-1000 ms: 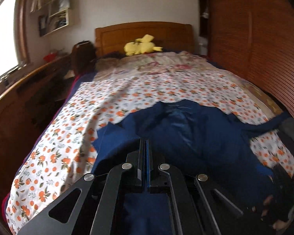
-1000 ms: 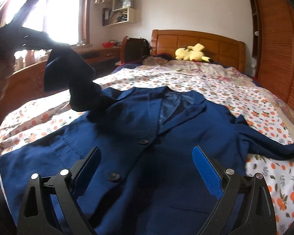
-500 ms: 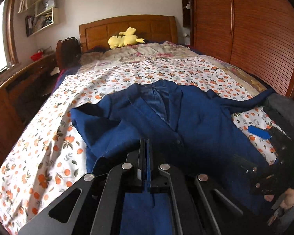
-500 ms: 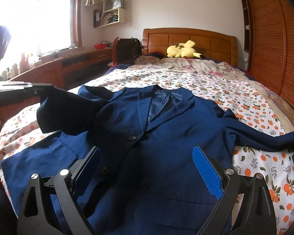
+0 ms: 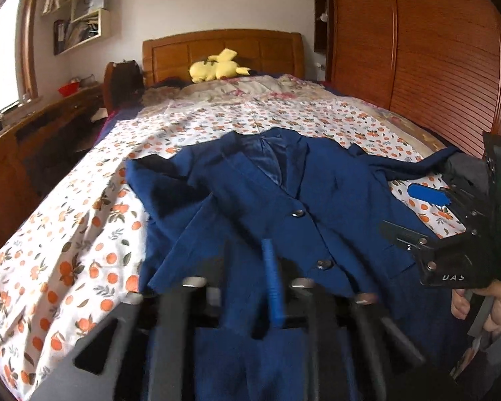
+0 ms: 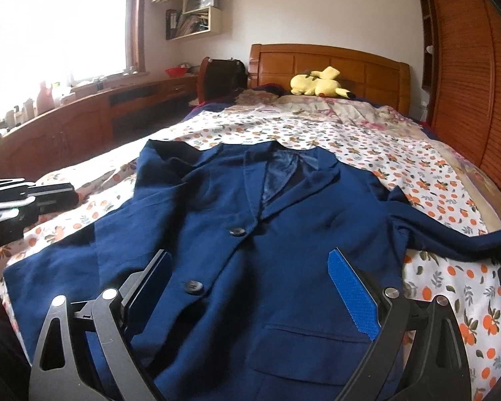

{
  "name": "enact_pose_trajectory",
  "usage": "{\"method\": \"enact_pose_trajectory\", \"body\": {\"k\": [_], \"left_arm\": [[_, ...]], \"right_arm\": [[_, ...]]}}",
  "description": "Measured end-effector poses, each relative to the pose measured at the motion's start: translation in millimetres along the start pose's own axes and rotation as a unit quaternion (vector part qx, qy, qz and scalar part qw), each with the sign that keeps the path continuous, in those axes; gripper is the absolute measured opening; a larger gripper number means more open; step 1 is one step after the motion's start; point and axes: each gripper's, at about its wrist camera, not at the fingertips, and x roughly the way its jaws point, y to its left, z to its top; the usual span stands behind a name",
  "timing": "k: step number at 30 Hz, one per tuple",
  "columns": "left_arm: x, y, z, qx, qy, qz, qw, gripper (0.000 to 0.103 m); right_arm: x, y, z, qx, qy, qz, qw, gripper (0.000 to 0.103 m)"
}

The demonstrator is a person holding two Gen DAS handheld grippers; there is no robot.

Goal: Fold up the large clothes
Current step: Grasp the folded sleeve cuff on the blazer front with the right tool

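A navy blazer (image 5: 317,180) (image 6: 300,220) lies face up on the bed, collar toward the headboard. Its left sleeve (image 5: 210,234) (image 6: 143,230) is folded in across the front, and the other sleeve (image 6: 451,237) stretches out to the right. My left gripper (image 5: 247,250) is low over the sleeve's cuff, blurred, with its jaws opening and blue cloth lying loose between them. In the right wrist view the left gripper (image 6: 50,197) shows at the left edge. My right gripper (image 6: 250,257) (image 5: 414,214) hovers open over the blazer's lower front, holding nothing.
The orange-print sheet (image 5: 66,250) (image 6: 451,284) covers the bed. A yellow plush toy (image 5: 217,68) (image 6: 317,83) lies by the wooden headboard (image 6: 350,63). A slatted wardrobe (image 5: 434,67) runs along the right, a wooden counter (image 6: 83,117) along the left. A person's hand (image 5: 494,307) grips the right tool.
The left gripper came down and across with the sleeve, laid it over the blazer's front, then its shut jaws parted. The right gripper stayed put.
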Motion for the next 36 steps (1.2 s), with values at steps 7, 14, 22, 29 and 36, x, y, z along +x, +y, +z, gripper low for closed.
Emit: {"method": "enact_pose_trajectory", "body": {"k": [7, 14, 22, 29, 36], "left_arm": [[-25, 24, -15, -0.013, -0.034, 0.04, 0.9985, 0.101], [-37, 53, -35, -0.042, -0.034, 0.058, 0.9969, 0.101], [-53, 74, -49, -0.059, -0.038, 0.065, 0.9954, 0.101], [-59, 83, -54, -0.063, -0.038, 0.07, 0.9948, 0.101], [-58, 85, -59, -0.06, -0.032, 0.07, 0.9952, 0.101]], "right_arm": [[8, 30, 3, -0.018, 0.008, 0.026, 0.999, 0.091], [17, 52, 2, -0.031, 0.015, 0.047, 0.998, 0.091], [29, 81, 5, -0.046, 0.026, 0.082, 0.995, 0.083], [40, 113, 9, -0.075, 0.028, 0.108, 0.991, 0.082], [76, 137, -11, -0.105, 0.081, 0.128, 0.983, 0.08]]}}
